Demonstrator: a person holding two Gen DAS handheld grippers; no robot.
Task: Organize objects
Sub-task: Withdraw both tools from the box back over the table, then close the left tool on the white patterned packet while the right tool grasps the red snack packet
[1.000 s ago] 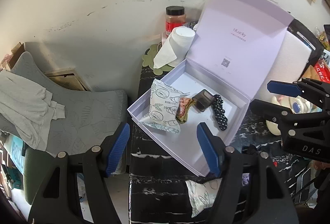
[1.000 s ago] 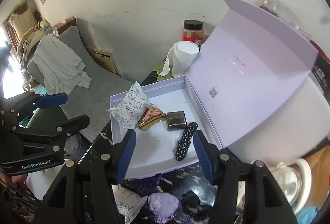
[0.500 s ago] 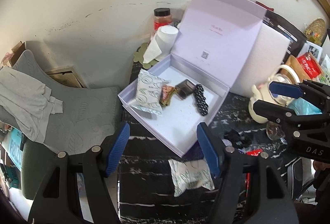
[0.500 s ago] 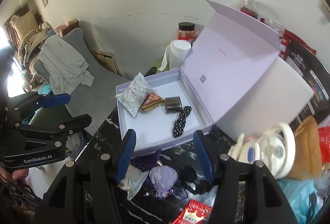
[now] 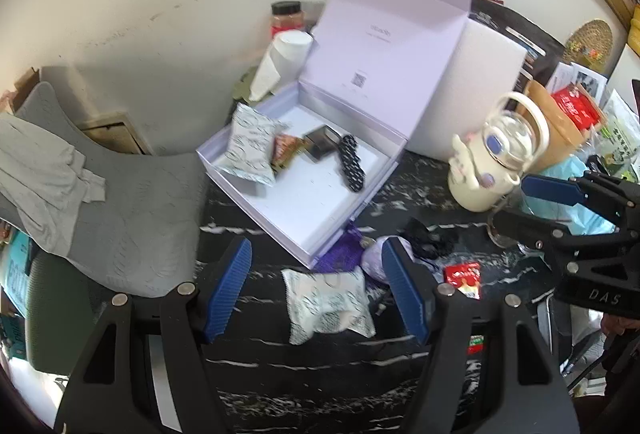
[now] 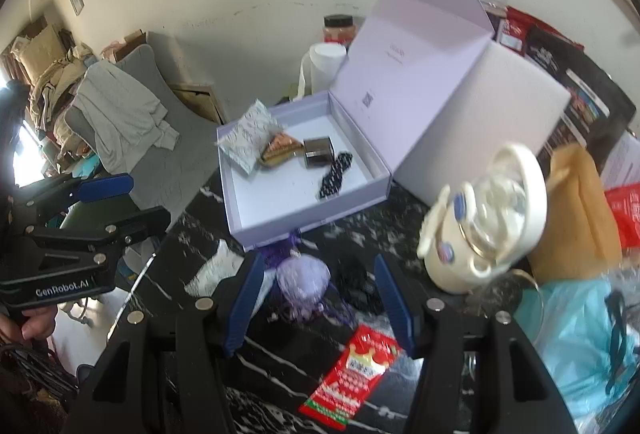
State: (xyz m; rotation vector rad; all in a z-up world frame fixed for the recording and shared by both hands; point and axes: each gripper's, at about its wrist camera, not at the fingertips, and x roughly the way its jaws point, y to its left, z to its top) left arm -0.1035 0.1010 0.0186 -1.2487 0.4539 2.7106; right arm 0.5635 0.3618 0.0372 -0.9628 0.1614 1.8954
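Upper centre of both views: lavender box (image 5: 304,202), lid up, already holding a white packet, snack, dark case, dotted band. Lower centre on the marbled worktop (image 5: 280,366): white patterned packet (image 5: 326,300), purple pouch (image 6: 304,280), red sachet (image 6: 352,370). Left tool (image 5: 316,290) and right tool (image 6: 320,290) both released, holding nothing. Suggest: drop the left tool straight down, straddle the packet's middle, pinch gently.

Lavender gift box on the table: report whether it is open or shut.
Open. The lavender gift box has its hinged lid standing upright, showing its contents.
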